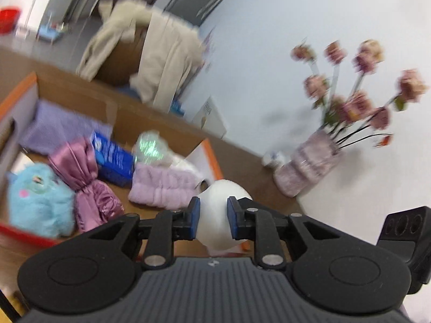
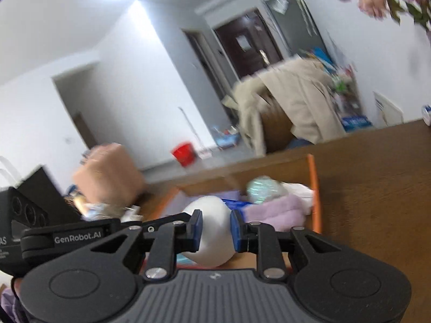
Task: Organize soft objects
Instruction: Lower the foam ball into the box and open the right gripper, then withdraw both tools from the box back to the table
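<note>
My left gripper (image 1: pixel 213 216) is shut on a white soft object (image 1: pixel 215 228), pinched between the blue pads and held above the table beside the box's right side. My right gripper (image 2: pixel 215 228) is shut on a white soft object (image 2: pixel 212 245) too, held in front of the box. The cardboard box (image 1: pixel 80 94) with orange edges holds a blue plush toy (image 1: pixel 37 199), a pink satin cloth (image 1: pixel 86 177), a blue pack (image 1: pixel 113 158), a lilac fluffy item (image 1: pixel 164 185), a shiny green-white ball (image 1: pixel 150 148) and a purple cloth (image 1: pixel 62 126). The box also shows in the right wrist view (image 2: pixel 312 188).
A vase of pink flowers (image 1: pixel 309 164) stands on the brown table (image 1: pixel 250 167) by the white wall. A chair draped with a beige coat (image 1: pixel 161 53) stands behind the table. A red bucket (image 2: pixel 184 152) sits on the floor. The other gripper's body (image 2: pixel 40 215) is at the left.
</note>
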